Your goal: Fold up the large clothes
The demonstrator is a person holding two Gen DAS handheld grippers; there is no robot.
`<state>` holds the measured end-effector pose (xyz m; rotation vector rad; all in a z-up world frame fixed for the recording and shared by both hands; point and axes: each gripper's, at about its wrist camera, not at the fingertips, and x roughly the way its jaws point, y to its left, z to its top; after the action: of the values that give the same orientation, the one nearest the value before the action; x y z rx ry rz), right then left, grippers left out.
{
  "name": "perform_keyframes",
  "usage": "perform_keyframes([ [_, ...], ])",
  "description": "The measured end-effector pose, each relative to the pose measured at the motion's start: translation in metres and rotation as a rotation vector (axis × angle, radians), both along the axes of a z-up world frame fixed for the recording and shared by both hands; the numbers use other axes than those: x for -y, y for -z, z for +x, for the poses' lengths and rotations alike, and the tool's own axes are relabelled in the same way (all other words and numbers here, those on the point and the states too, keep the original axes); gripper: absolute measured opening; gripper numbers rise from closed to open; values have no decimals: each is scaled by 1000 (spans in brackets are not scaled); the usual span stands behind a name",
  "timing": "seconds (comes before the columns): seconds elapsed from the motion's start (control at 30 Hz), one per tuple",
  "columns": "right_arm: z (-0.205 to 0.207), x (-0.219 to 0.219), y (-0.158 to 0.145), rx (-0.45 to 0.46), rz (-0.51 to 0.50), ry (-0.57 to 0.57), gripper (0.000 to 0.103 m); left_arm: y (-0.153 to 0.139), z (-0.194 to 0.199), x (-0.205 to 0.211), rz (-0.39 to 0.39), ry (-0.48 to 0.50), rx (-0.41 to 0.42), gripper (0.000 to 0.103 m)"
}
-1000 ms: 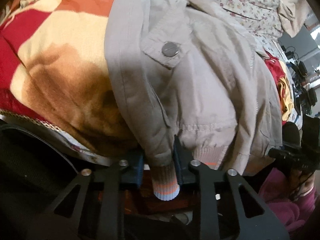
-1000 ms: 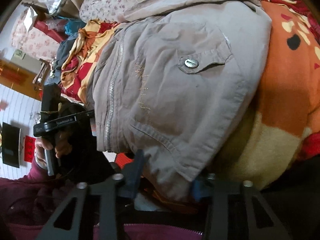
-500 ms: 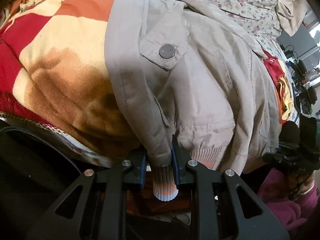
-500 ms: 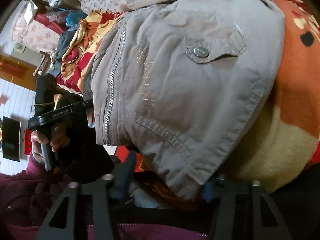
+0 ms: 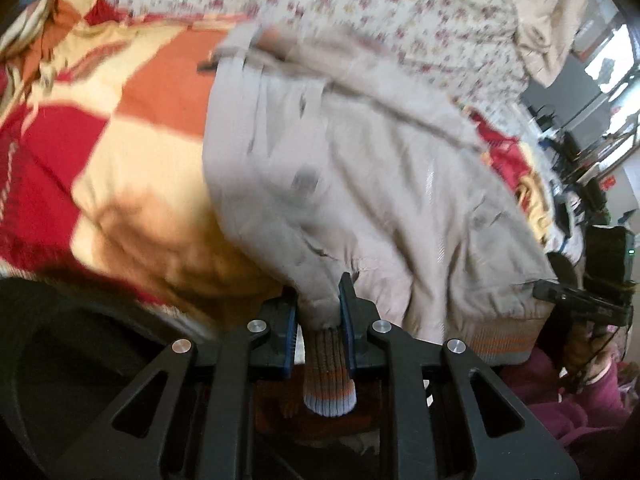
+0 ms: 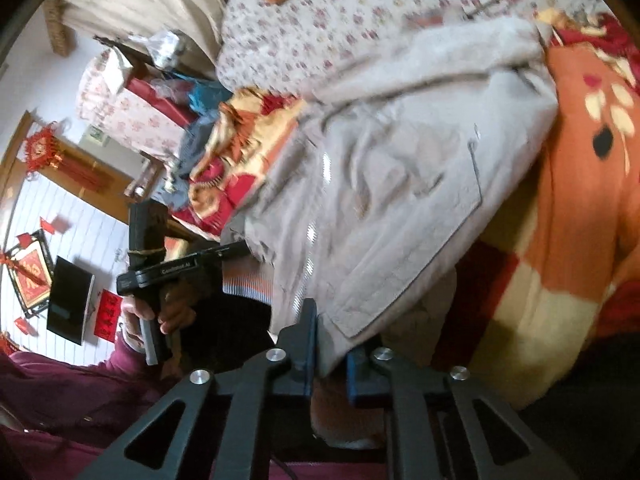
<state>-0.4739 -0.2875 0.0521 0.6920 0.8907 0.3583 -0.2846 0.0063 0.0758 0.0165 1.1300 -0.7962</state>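
Observation:
A beige zip jacket [image 5: 360, 184] lies on a bed over a red, orange and cream blanket [image 5: 120, 120]. My left gripper [image 5: 320, 300] is shut on the end of a jacket sleeve. Its jaws are still closing, and the striped knit cuff [image 5: 330, 380] hangs out below the pads. In the right wrist view the same jacket [image 6: 400, 184] fills the middle. My right gripper [image 6: 332, 332] is closing on the jacket's lower corner, and its pads press the cloth. Both views are blurred by motion. Each gripper shows in the other's view, the left gripper [image 6: 240, 249] and the right gripper [image 5: 538, 290].
A floral sheet [image 5: 360, 8] covers the far part of the bed. A person's hand [image 6: 168, 312] in a maroon sleeve holds the left tool. Clutter, a dark screen [image 6: 68, 306] and red wall decorations stand beyond the bed's left side.
Both grippers have risen and lifted the jacket's near edge off the blanket. The right jaws, wide apart before, have closed on the jacket's corner. The left stays clamped on the sleeve.

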Motion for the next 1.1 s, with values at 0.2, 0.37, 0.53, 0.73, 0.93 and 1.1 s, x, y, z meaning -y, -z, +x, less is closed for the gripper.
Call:
perform_keyframes([
  [0.2,11,26,-31,110,32,76,8,-44,34,2,-74,-30,93,16],
  [0.37,26,53,-51,209,66,176,8,-62,72,19,-102,-76,146,15],
  [0.53,47,87,-57,216,62,261,7,-77,110,30,-153,-141,156,15],
  [0.73,82,132,-58,196,55,364,6,-96,158,58,-174,-189,190,15],
  [0.93,127,170,-51,153,43,459,6,-91,212,96,-186,-244,177,15],
  [1.1,172,196,-29,58,-54,513,6,-60,253,124,-132,-293,158,15],
])
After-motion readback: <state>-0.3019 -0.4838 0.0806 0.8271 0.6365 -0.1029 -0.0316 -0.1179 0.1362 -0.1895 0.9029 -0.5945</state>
